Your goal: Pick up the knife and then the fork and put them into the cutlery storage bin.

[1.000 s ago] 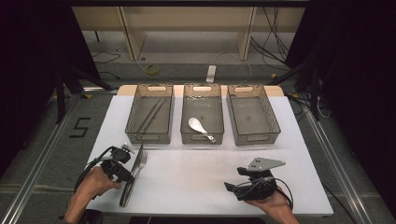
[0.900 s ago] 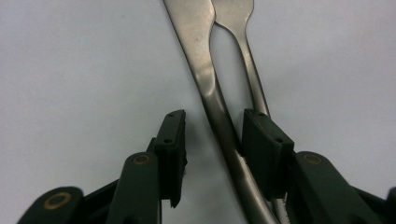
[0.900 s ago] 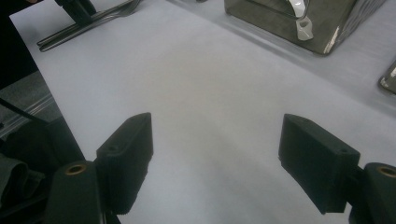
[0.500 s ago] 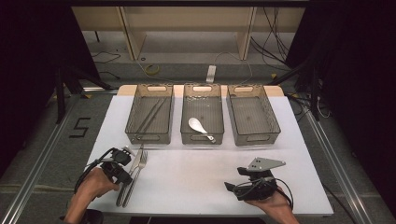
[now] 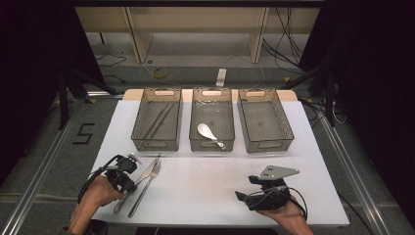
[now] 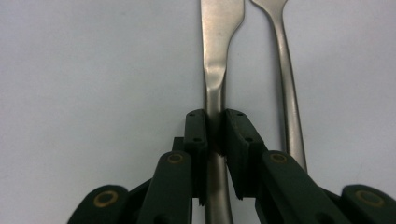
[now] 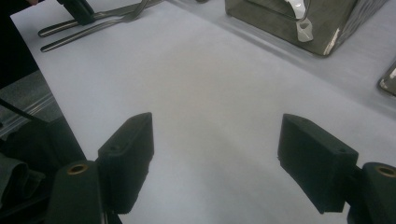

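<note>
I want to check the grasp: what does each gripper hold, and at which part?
The left gripper, whose jaws have just been closing, pinches the knife on its handle, beside the fork. The right gripper stands open, holding nothing.

floor mark: a black "5" on the grey floor, left of the counter, level with the left bin
how it reads: upright from the person's side, in blocky straight strokes
bins: no text legible on any of the three
cutlery: no stamp or brand legible in the left gripper view
grippers: no legible lettering
other signs: none readable
</note>
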`<act>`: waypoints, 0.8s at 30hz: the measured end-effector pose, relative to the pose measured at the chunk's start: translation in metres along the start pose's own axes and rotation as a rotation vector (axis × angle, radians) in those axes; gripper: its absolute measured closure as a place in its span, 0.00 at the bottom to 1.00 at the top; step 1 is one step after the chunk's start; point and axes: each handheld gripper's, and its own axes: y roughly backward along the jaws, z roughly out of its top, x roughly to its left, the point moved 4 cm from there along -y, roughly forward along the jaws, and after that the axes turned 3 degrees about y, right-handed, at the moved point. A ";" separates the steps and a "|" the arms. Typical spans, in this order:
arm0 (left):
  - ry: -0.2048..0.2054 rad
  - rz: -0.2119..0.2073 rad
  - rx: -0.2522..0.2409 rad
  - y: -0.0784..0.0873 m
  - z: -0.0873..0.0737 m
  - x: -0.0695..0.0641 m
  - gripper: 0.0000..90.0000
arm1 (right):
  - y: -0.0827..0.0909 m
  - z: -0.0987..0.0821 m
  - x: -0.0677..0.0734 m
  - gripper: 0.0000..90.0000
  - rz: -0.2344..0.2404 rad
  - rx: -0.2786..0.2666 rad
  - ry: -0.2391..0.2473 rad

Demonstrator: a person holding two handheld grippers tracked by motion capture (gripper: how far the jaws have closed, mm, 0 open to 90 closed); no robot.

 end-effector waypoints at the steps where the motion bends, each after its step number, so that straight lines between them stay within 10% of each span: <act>1: -0.001 -0.001 0.000 0.000 0.000 0.000 0.88 | 0.000 0.000 0.000 0.31 0.001 0.001 0.000; 24: 0.002 0.004 0.027 0.001 -0.003 -0.001 0.87 | 0.000 0.000 0.001 0.32 0.003 0.004 0.000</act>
